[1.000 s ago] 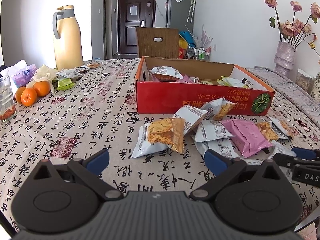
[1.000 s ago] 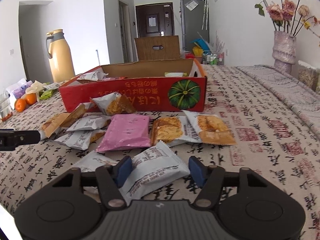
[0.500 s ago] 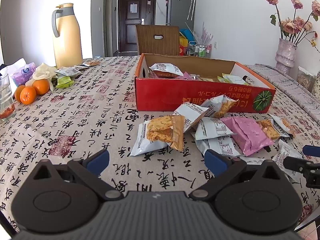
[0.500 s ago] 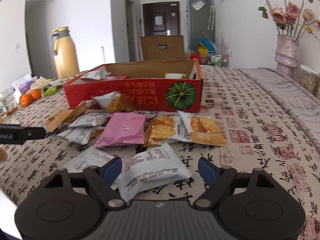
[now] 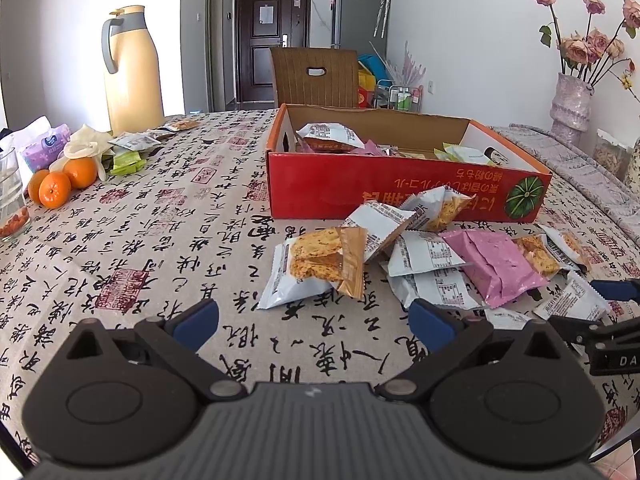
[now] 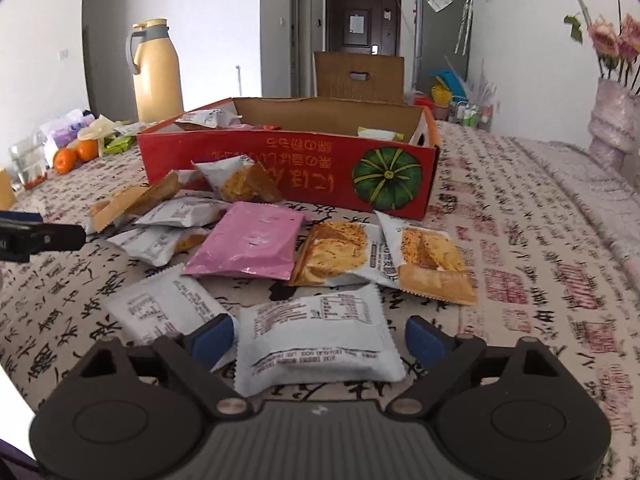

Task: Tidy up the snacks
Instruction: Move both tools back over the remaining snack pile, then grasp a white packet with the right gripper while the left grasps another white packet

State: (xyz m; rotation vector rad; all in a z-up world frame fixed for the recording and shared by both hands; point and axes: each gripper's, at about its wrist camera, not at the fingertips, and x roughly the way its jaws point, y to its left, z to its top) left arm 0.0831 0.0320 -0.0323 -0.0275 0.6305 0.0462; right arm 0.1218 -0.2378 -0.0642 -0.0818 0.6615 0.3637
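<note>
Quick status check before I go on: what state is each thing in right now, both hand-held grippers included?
Left hand-held gripper: open, nothing between its jaws.
Right hand-held gripper: open, jaws just been opening, white packet between them.
White packet: flat on the tablecloth, sealed.
Red box: open-topped, some packets inside.
Pink packet: sealed, lying outside the box.
Thermos: upright, lid on.
</note>
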